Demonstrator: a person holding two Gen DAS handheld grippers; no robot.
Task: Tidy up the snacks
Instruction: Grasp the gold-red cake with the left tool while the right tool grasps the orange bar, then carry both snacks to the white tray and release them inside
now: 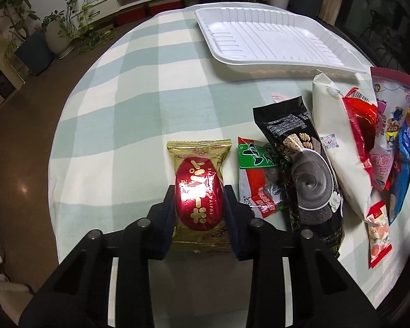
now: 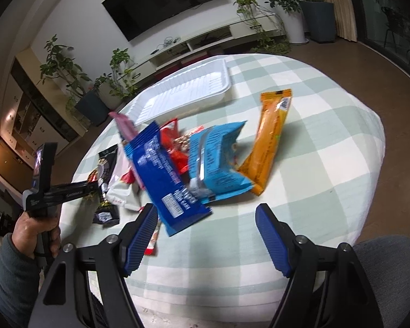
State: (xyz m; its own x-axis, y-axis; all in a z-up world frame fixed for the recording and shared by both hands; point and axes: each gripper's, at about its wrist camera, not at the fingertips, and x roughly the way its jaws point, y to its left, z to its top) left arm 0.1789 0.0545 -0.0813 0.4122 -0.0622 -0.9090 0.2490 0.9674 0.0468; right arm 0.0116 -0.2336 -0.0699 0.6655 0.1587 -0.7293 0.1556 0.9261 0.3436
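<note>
My left gripper (image 1: 199, 191) is shut on a gold packet with a red oval label (image 1: 198, 188), low over the checked tablecloth. Right of it lies a heap of snacks: a green and red packet (image 1: 255, 175), a black sesame packet (image 1: 300, 158), a white bag (image 1: 339, 136) and a pink bag (image 1: 391, 114). An empty white tray (image 1: 270, 41) lies at the far side; it also shows in the right wrist view (image 2: 183, 90). My right gripper (image 2: 205, 218) is open and empty just short of a dark blue packet (image 2: 166, 186), a light blue packet (image 2: 218, 161) and an orange stick packet (image 2: 270, 134).
The round table (image 1: 117, 104) has a green and white checked cloth and drops off close on all sides. A small red packet (image 1: 378, 235) lies near the front right edge. The other hand and its gripper handle (image 2: 43, 188) show at the left. Potted plants and a TV shelf stand beyond.
</note>
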